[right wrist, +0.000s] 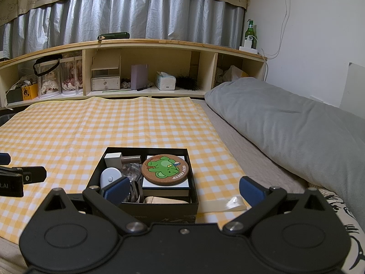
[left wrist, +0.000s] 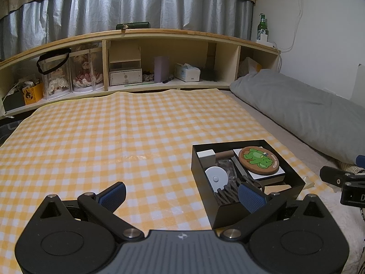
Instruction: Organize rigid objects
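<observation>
A black open box (left wrist: 198, 162) (right wrist: 97, 173) sits on the yellow checked cloth (left wrist: 114, 137) (right wrist: 68, 125). It holds a cork coaster with a green cartoon animal (left wrist: 259, 159) (right wrist: 165, 169) on a white-topped box, a white round device (left wrist: 216, 177) (right wrist: 109, 175), a white block (left wrist: 206, 156) (right wrist: 113, 158), dark sticks and other small items. My left gripper (left wrist: 182, 197) is open and empty, just left of and in front of the box. My right gripper (right wrist: 182, 190) is open and empty, right in front of the box.
A wooden shelf (left wrist: 159, 32) (right wrist: 159, 43) with dolls, a tissue box and a green bottle (left wrist: 262, 27) runs along the back. A grey pillow (left wrist: 308, 109) (right wrist: 285, 123) lies at the right. A clear strip (right wrist: 225, 203) lies by the box.
</observation>
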Available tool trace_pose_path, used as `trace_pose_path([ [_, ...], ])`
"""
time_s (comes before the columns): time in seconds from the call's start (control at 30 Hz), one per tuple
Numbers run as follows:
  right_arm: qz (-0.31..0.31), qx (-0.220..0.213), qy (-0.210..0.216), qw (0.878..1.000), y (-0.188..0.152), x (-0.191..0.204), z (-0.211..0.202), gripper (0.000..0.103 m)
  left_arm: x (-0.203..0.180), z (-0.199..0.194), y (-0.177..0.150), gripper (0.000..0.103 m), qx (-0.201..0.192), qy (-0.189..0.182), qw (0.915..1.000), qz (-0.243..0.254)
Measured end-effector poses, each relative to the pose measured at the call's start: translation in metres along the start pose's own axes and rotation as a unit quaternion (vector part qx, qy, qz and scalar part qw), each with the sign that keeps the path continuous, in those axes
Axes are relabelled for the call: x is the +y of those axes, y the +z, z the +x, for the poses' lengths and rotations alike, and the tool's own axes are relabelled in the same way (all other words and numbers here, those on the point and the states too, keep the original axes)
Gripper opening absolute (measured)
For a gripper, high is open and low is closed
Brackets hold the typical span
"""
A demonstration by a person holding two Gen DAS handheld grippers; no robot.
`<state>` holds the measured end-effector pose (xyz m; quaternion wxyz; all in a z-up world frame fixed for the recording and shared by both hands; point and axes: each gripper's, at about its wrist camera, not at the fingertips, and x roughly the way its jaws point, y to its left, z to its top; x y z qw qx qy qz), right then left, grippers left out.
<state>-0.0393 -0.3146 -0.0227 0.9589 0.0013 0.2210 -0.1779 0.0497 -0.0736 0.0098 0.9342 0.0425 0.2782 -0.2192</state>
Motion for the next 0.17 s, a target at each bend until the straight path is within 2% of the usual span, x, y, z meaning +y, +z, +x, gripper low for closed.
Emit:
trace_pose_path([
  [0.17,0.000,0.000,0.000,1.000,0.0000,0.0002,-0.0001,0.103,0.0027,0.0002,0.0005,0.103,0.000,0.000,1.0000,0.000],
])
